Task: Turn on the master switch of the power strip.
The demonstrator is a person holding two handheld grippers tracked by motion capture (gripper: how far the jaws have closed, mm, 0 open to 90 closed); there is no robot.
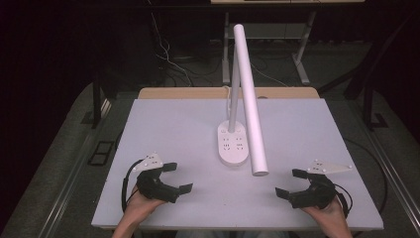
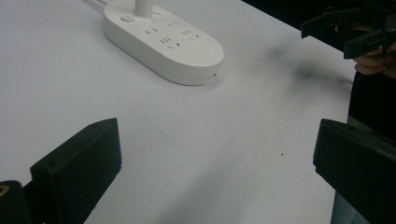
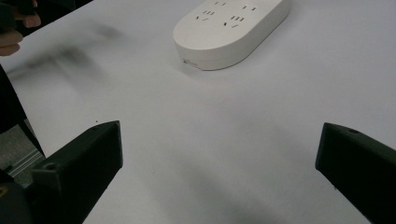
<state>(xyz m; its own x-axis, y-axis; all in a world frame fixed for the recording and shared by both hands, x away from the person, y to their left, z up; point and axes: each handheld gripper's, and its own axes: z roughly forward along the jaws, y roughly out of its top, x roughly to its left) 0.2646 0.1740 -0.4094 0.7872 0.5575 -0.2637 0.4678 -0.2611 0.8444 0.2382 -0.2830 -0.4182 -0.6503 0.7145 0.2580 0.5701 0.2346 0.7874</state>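
High view, left to right. The left gripper (image 1: 177, 177) rests low over the near left part of the white tabletop (image 1: 163, 124), held in the person's left hand (image 1: 138, 206); its jaws stand wide apart and hold nothing, pointing toward the middle of the tabletop. Ahead of these jaws and to their right stands the desk lamp, whose oval white base (image 1: 233, 144) carries socket openings on its top face. A thin post (image 1: 233, 94) rises from the far end of the base, and the long white lamp bar (image 1: 250, 99) slants forward and down, its free end hanging above the tabletop just right of the base, between the two sets of jaws. The right gripper (image 1: 290, 184), held in the right hand (image 1: 331, 215), lies over the near right part; its jaws are likewise wide and empty, and they point left toward the base.

Left gripper view: the base (image 2: 161, 39) lies well ahead of the spread jaws, left of their midline, untouched; the other gripper appears at upper right.

Right gripper view: the base (image 3: 231, 28) lies well ahead, near the midline, apart from both jaws.
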